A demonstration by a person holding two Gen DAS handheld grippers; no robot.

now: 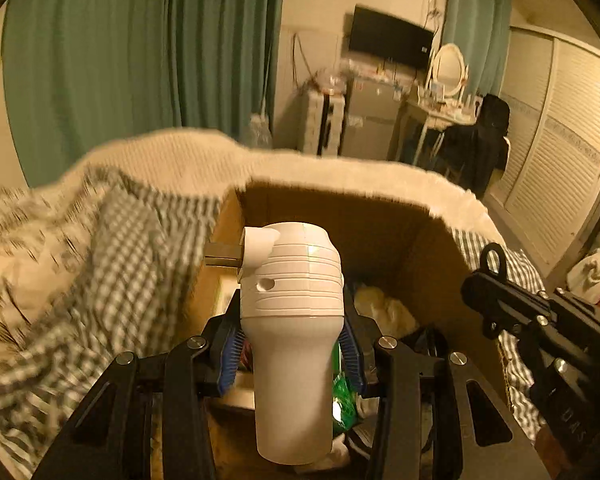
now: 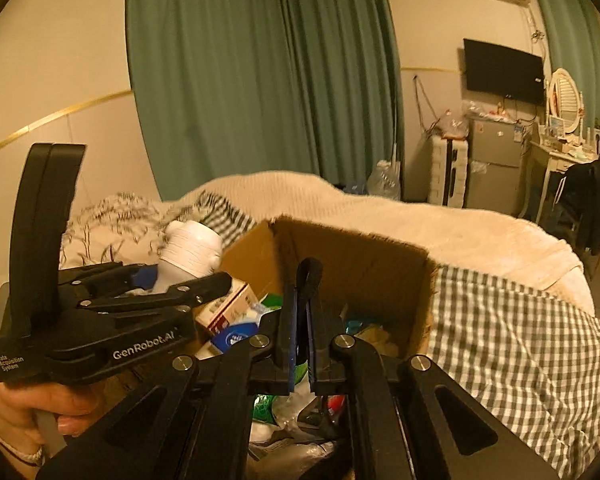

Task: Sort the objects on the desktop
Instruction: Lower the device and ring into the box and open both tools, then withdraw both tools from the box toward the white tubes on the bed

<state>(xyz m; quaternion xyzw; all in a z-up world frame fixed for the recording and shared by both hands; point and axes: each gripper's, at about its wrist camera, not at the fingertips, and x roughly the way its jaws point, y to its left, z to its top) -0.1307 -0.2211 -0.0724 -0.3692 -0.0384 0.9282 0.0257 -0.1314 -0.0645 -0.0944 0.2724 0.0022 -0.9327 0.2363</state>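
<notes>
Box (image 1: 380, 224) contents blurred, white bottle (image 1: 292, 320) base cut off

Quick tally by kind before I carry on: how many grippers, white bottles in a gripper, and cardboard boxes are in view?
Grippers: 2, the left gripper and the right gripper
White bottles in a gripper: 1, the white bottle in the left gripper
Cardboard boxes: 1, the cardboard box, holding a clutter too jumbled to count
Total: 4

My grippers are matte black linkages with silver screws and blue pads (image 1: 231, 354). The left gripper (image 2: 180, 276) reads "GenRobot.AI"; a beaded bracelet (image 2: 28, 456) sits at seven o'clock.
</notes>
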